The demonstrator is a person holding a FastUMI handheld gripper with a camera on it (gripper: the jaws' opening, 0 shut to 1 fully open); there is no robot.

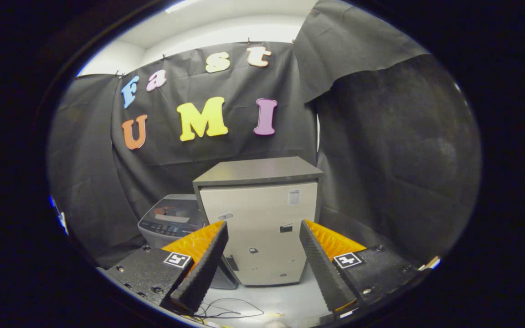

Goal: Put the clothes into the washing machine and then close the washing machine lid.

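Looking forward along the hand-held gripper [262, 230], its two fingers stand spread wide apart with nothing between them. Each finger has a black ribbed pad [203, 269] on its inner face and an orange body behind it, and each black base carries a small square black-and-white marker.

Beyond the fingers, and framed in the gap between them, stands a pale boxy cabinet [260, 232] with a flat grey top. Its front face is cream-coloured, with a small white sticker near the upper right corner and a few small dark marks lower down. It rests on a light floor [271, 303].

The washer [171, 221] sits to the left of the cabinet, just beside it and partly hidden behind the left finger. It is grey, lower than the cabinet, and its top shows a dark lid with a control strip along the near edge. The lid looks to be lying flat, though the finger covers too much of it to be sure. Something reddish shows at the dark lid; I cannot tell what it is.

A thin dark cable [233, 312] loops on the floor just ahead of the fingers, between their bases. Black cloth hangs behind and to both sides of the cabinet and washer, with a bright ceiling above it.
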